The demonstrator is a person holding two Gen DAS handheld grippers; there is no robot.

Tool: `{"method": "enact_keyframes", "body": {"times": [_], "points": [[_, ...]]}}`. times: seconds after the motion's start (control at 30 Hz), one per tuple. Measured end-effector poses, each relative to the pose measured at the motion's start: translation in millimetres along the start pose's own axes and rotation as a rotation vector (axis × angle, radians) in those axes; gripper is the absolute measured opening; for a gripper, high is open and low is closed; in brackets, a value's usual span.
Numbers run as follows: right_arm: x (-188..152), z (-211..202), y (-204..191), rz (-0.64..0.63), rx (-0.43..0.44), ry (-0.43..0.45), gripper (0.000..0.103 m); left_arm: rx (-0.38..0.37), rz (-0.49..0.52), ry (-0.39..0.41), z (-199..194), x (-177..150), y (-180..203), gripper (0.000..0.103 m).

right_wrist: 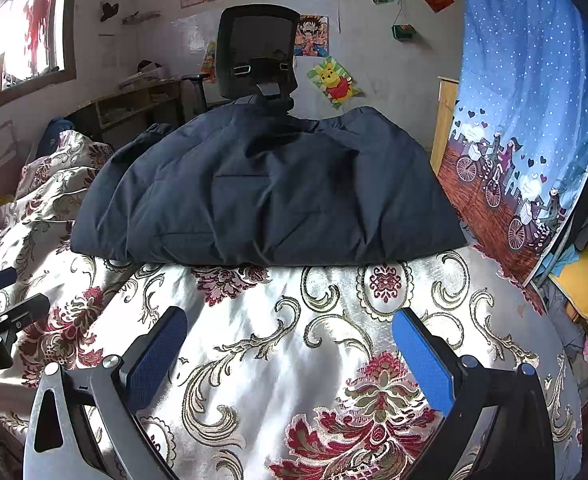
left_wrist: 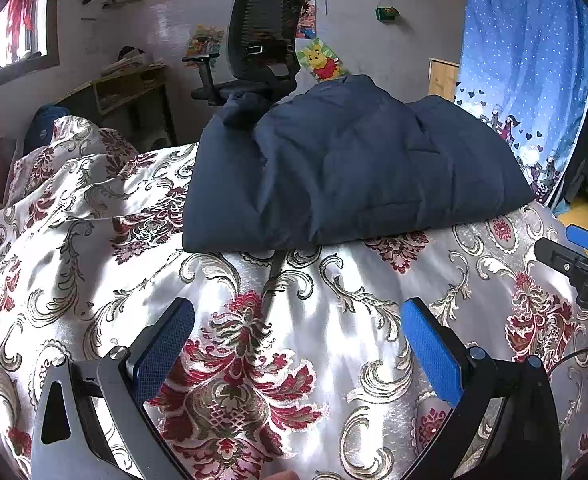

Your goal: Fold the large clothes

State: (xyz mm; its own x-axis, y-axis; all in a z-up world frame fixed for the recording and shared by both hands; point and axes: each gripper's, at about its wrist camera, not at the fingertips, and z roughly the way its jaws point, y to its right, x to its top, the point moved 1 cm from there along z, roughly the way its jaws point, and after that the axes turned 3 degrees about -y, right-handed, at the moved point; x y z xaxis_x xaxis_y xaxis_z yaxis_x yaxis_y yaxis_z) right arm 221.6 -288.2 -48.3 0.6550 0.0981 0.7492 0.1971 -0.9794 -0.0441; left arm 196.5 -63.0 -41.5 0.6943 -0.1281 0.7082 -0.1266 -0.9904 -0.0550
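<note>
One dark blue jacket (left_wrist: 345, 168) lies folded at 12 o'clock on the flowery bedspread (left_wrist: 278, 360) — two claws, left gripper (left_wrist: 297, 344) and right gripper (right_wrist: 290, 344), both spread wide, grasping nothing.

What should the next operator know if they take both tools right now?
Left tool: open, empty, above the floral bedspread.
Right tool: open, empty, also short of the garment.
Dark navy padded jacket lies on the bed ahead of both tools, bunched into a compact mound; it looks partly folded, but the layers cannot be made out.
Left: probably check the fold, then tidy or fold once more.
</note>
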Motion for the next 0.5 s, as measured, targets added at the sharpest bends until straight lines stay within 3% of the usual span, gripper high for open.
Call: {"method": "enact_keyframes", "body": {"times": [0.5], "points": [[1.5, 2.8, 1.1, 0.002, 0.0, -0.003, 0.103, -0.009, -0.015, -0.059, 9.7, -2.4, -0.7, 0.101]]}}
